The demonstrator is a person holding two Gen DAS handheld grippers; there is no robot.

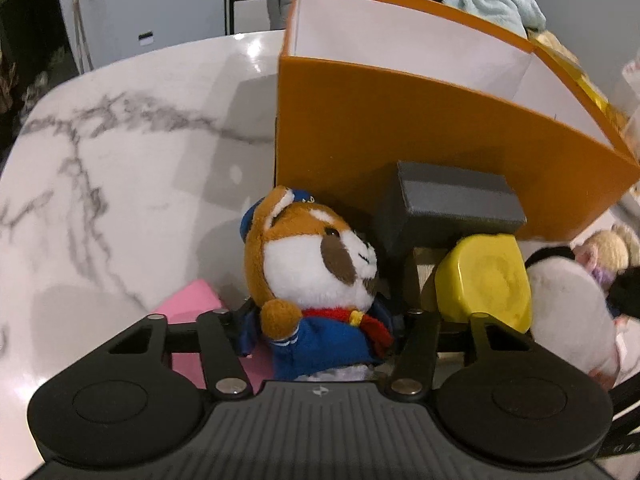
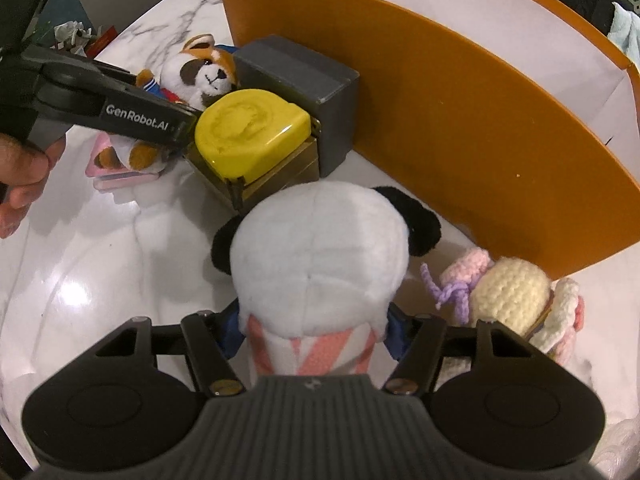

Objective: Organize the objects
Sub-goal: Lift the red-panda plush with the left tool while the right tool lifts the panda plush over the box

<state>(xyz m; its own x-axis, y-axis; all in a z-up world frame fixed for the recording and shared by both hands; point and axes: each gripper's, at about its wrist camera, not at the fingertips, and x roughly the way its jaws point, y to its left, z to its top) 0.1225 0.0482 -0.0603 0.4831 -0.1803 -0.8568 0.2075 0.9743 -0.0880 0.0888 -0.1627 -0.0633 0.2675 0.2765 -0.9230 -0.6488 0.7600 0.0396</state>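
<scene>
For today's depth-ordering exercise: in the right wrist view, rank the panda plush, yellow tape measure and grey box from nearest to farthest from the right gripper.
1. Panda plush, between the right gripper's fingers.
2. Yellow tape measure, ahead, left.
3. Grey box, behind it, against the orange box.

White marble table [image 1: 120,168] with grey veins lies under me, glossy, light glare on it. Beyond its far edge I see white cabinet doors [image 1: 160,0], thin stick [image 1: 80,28] leaning there. Pale blue cloth [image 1: 496,0] heaped behind, dark garment beside it. Crumpled paper [image 2: 72,32] off table's left edge.
</scene>
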